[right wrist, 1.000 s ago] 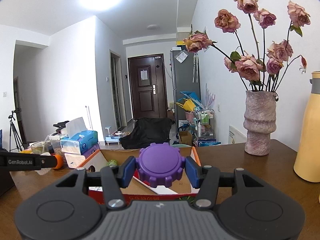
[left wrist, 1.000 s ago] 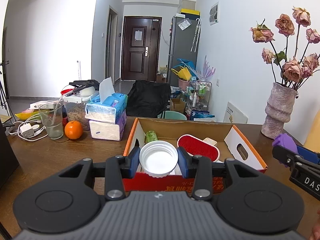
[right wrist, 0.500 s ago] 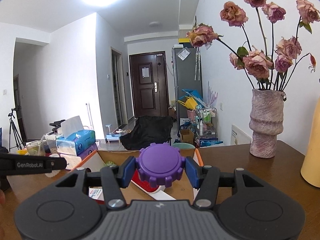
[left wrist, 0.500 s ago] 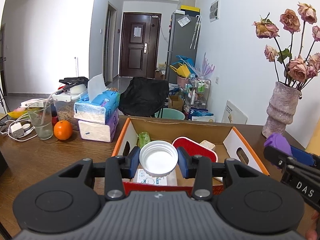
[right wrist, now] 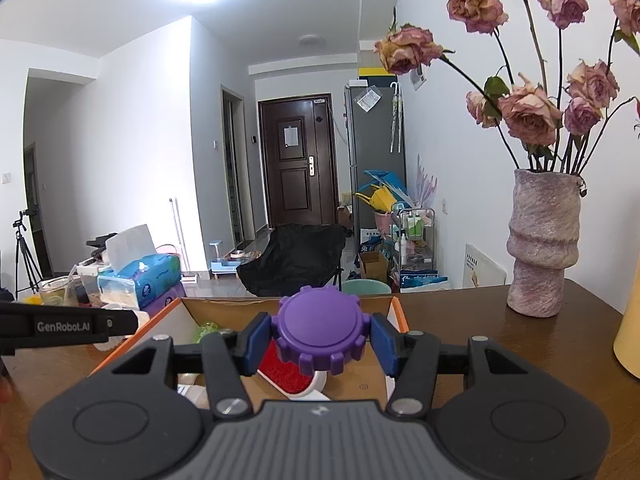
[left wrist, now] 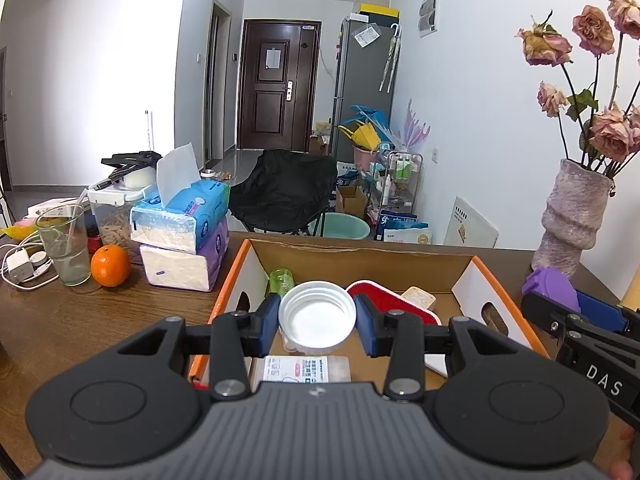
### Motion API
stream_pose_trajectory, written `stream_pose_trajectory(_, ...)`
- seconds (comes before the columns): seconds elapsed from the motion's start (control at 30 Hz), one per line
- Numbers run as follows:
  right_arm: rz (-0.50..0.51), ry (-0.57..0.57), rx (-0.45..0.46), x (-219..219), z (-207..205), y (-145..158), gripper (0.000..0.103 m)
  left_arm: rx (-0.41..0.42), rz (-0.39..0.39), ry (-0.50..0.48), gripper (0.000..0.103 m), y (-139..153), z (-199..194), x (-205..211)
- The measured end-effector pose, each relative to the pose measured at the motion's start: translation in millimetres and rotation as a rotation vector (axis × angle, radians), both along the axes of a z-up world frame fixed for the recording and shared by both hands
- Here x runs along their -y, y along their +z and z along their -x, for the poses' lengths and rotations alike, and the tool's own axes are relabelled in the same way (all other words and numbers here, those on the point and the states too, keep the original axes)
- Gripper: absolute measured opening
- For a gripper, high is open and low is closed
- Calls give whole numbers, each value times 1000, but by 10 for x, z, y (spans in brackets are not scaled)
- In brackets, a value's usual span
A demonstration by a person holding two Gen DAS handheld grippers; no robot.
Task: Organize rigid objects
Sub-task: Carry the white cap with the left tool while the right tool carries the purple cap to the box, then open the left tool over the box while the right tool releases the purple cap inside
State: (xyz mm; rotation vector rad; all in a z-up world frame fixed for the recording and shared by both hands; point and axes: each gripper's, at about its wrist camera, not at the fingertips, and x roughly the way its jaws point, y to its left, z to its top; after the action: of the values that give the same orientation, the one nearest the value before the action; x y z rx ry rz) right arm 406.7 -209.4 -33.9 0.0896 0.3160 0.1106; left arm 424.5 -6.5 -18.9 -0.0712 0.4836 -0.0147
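Observation:
My left gripper (left wrist: pixel 317 322) is shut on a white screw lid (left wrist: pixel 317 316), held above the open cardboard box (left wrist: pixel 352 254) with orange-edged flaps. My right gripper (right wrist: pixel 320 338) is shut on a purple toothed knob (right wrist: pixel 320 330), held over the right end of the same box (right wrist: pixel 224 306). The knob also shows in the left wrist view (left wrist: pixel 552 286), right of the box. Inside the box lie a red brush (left wrist: pixel 384 300), a green bottle (left wrist: pixel 282 278) and a labelled packet (left wrist: pixel 304 368).
Stacked tissue packs (left wrist: pixel 184 236), an orange (left wrist: pixel 110 266), a glass (left wrist: pixel 66 248) and chargers (left wrist: pixel 20 264) stand at the left of the wooden table (left wrist: pixel 80 320). A stone vase of dried roses (left wrist: pixel 576 216) stands at the back right. A yellow bottle (right wrist: pixel 628 324) is at far right.
Both grippers have moved forward over the box with their objects still held. The box interior now shows more fully below the white lid.

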Motion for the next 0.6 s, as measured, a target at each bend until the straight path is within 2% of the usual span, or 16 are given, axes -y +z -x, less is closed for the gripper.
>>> stream_pose_trajectory(0.6,17,17,-28,-74,-533,-103,53,-24,-20,12,41,-111,-517,-24)
